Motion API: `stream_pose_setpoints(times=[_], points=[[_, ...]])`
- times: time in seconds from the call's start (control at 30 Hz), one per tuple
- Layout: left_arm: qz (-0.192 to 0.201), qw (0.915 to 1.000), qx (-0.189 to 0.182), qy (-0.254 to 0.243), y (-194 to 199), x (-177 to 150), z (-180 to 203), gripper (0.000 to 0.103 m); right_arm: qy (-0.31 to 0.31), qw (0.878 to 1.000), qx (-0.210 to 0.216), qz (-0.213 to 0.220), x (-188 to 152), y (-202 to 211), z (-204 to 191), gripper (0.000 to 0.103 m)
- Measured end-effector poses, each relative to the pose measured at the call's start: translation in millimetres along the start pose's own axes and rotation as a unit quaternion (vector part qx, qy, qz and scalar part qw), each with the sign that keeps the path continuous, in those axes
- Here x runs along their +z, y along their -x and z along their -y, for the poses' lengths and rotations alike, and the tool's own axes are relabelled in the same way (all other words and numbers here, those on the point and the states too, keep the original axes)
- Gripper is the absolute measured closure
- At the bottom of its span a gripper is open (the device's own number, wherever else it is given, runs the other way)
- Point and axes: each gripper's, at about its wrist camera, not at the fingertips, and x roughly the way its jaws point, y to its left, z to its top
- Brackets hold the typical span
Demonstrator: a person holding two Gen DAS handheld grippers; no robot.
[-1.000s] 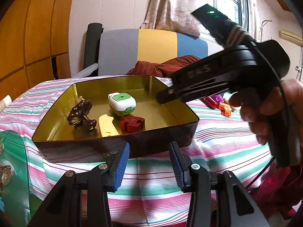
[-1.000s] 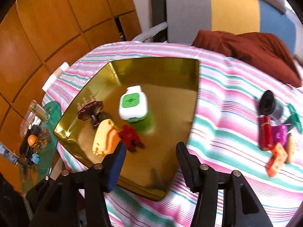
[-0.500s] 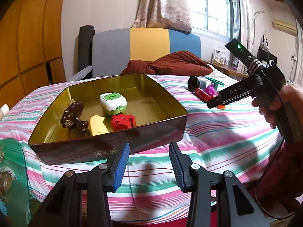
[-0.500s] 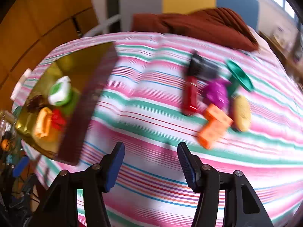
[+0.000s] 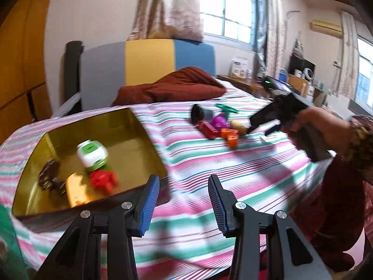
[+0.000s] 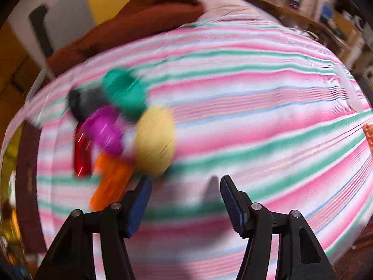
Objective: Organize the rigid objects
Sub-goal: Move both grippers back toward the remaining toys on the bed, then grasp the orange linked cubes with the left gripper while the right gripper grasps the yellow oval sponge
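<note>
Two grippers in play over the pink, green and white striped tablecloth (image 5: 244, 163). Left gripper (image 5: 184, 200), blue-padded, jaws apart and clamped on nothing, hanging just off the near corner of the gold-lined rectangular metal tin (image 5: 149, 140). Inside that tin: white and green boxy gadget (image 5: 92, 155), red plastic block (image 5: 102, 182), yellow-orange plastic piece (image 5: 75, 190), dark brown knobbly figure (image 5: 50, 176), all grouped toward the near left part of the floor. Well apart from the tin, farther along the cloth, one tight cluster of loose pieces: black cylindrical cup lying on its side (image 5: 198, 114), teal green flat piece (image 5: 227, 108), purple plastic piece (image 5: 219, 122), red glossy toy (image 5: 208, 129), orange plastic brick (image 5: 230, 136), pale yellow round disc (image 5: 237, 127). Right gripper (image 6: 185, 200), held in a hand (image 5: 324, 128), pointing steeply down just beside that cluster, jaws just been opening, only bare cloth between them. Blurred from its own camera, yet readable: yellow disc just beyond the left pad (image 6: 139, 200), orange brick touching or nearly touching that pad's outer side, cannot tell which. Red toy, purple piece, black cup and teal piece bunched farther out on the same side. Maroon folded blanket (image 5: 172, 88) beyond, against grey, yellow and blue panelled headboard (image 5: 149, 65).
</note>
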Motion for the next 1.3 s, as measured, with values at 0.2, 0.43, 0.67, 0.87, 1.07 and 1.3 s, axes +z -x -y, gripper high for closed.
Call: stream_pose_setpoints(times=[0.2, 0.43, 0.67, 0.87, 1.07, 1.3], points=[[-0.017, 0.9983, -0.044, -0.034, -26.6, 22.8, 39.8, 0.059, -0.076, 0.997, 0.026, -0.009, 4.9, -12.7, 32.9, 0.036], [-0.048, 0.996, -0.068, -0.032, -93.2, 54.0, 77.6, 0.059, -0.077, 0.996, 0.034, 0.006, 2.9, -1.1, 32.6, 0.034], [-0.095, 0.9943, -0.047, -0.013, -175.8, 68.3, 90.9, 0.059, -0.084, 0.996, 0.037, 0.015, 8.0, 2.2, 37.8, 0.034], [-0.123, 0.9908, -0.055, 0.006, -218.6, 71.3, 87.0, 0.059, -0.078, 0.996, 0.037, 0.024, 12.9, 2.2, 33.8, 0.034], [-0.14, 0.9864, -0.082, 0.027, -233.7, 72.1, 87.8, 0.059, -0.079, 0.996, 0.041, 0.024, 14.8, 0.7, 32.9, 0.034], [-0.138, 0.9855, -0.091, 0.038, -232.9, 70.2, 84.1, 0.07, -0.075, 0.996, 0.036, 0.021, 13.6, -0.6, 31.9, 0.034]])
